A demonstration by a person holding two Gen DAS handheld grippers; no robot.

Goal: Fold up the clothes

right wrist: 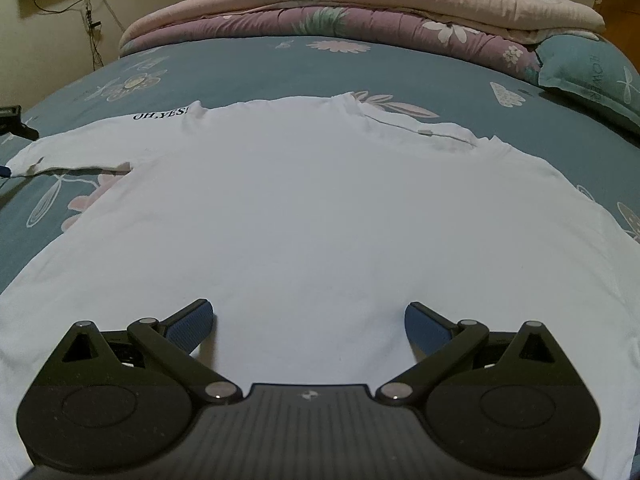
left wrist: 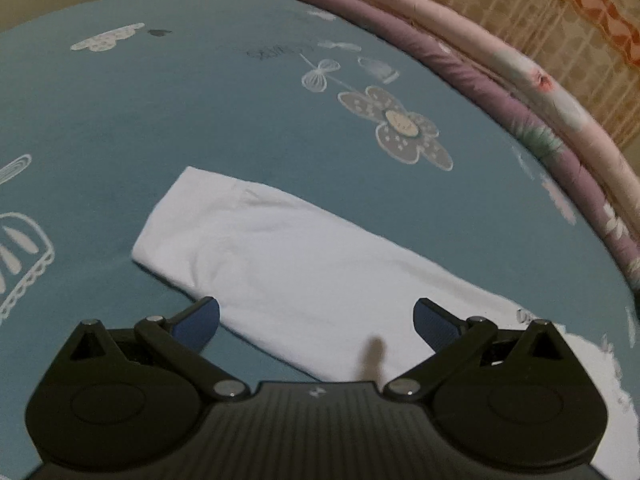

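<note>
**White tee on the bed, working out where to grab it**

Left wrist view first: my left gripper (left wrist: 316, 322) has its jaws spread wide with nothing between them. It hovers over a sleeve (left wrist: 256, 240) of the white t-shirt (left wrist: 320, 280), which lies flat on the blue bedsheet (left wrist: 160, 120) and points to the far left. The fabric looks thin and floppy, so I reckon it weighs next to nothing and will droop from any pinch point. The sleeve's far cuff looks like the spot to take, then I'd fold it inward.

Right wrist view: my right gripper (right wrist: 309, 326) is also wide apart and empty, low over the near part of the shirt body. The tee is spread out flat, collar (right wrist: 420, 130) at the far side and a bit of "OH,YES!" print (right wrist: 160, 114) far left. Folded quilts (right wrist: 360, 4) are stacked beyond it. Soft cotton bunches easily, so I'd pinch right at a hem or edge rather than mid-panel.
</note>
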